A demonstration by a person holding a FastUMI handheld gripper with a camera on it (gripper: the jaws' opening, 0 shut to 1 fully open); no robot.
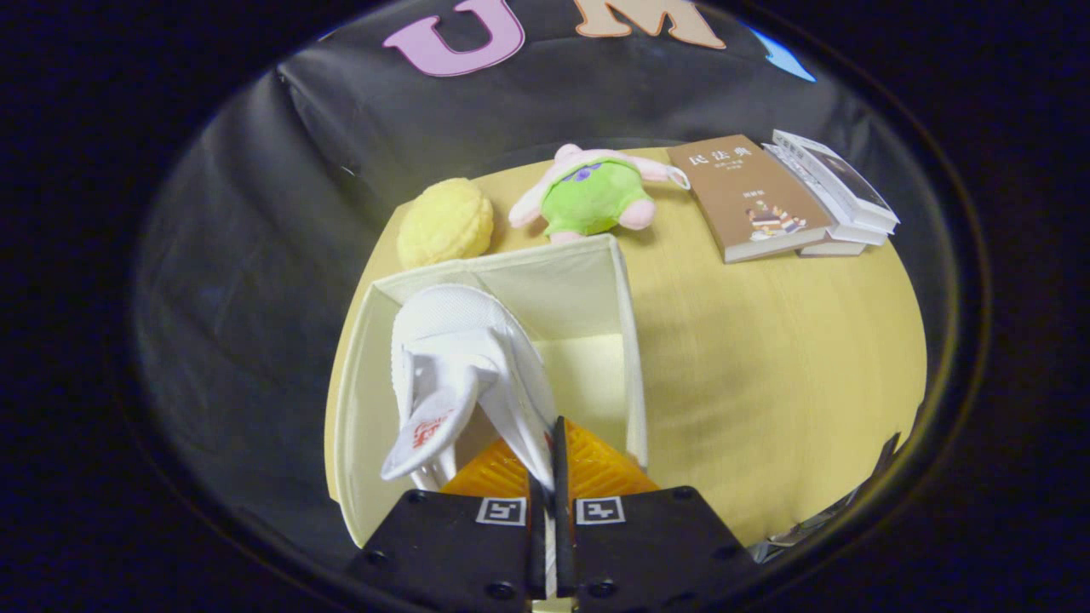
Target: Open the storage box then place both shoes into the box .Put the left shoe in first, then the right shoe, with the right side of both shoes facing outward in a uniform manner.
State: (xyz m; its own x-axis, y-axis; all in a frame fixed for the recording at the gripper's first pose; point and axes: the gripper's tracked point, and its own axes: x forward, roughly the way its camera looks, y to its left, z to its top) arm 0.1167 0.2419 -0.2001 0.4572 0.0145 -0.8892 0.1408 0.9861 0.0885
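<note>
A white shoe [464,358] hangs toe-forward over the open cream storage box [634,358]. My gripper [549,464] is shut on the shoe's collar edge, which is pinched thin between the two fingers. The shoe's tongue [426,430] flops out to the left, showing a red mark. The shoe sits inside the box's left half, just ahead of the fingers, and the box's pale floor shows to its right. Whether it touches the floor I cannot tell. The box stands on a light wooden table [766,366].
Beyond the box lie a yellow round plush [444,223] and a green and pink plush toy [592,197]. Farther right, a brown book [749,197] leans against a stack of white books [839,191]. Bare tabletop spreads to the right of the box.
</note>
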